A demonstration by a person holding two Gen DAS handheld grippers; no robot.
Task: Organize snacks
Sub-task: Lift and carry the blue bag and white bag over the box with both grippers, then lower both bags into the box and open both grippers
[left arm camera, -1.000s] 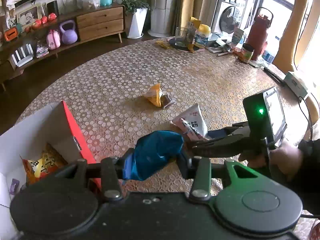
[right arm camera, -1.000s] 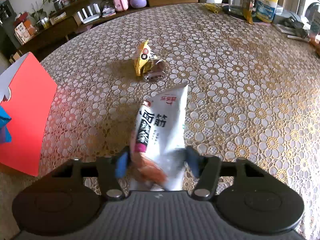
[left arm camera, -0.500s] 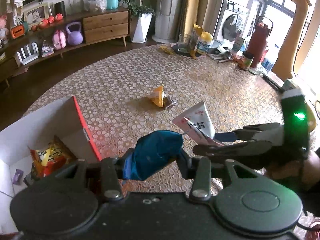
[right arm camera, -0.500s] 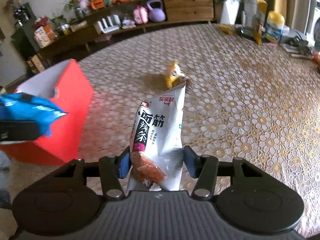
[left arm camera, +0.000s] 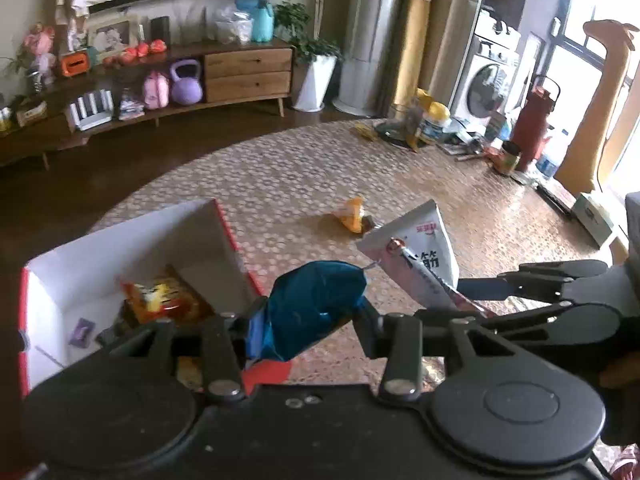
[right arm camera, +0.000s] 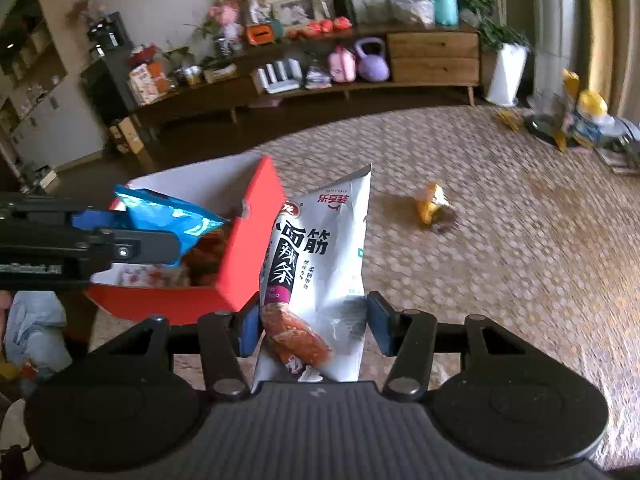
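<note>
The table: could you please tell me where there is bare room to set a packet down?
Bare tablecloth lies between the red box and the orange snack packet, and right of that packet. The far edge is crowded with bottles and jars.

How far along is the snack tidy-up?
Done: an orange packet already lies in the red box. In hand: left gripper holds a blue packet, right gripper a white packet. Left: the yellow snack on the table.

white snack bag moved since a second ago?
Yes. The white bag, held in the right gripper, has risen off the table, toward the red box.
</note>
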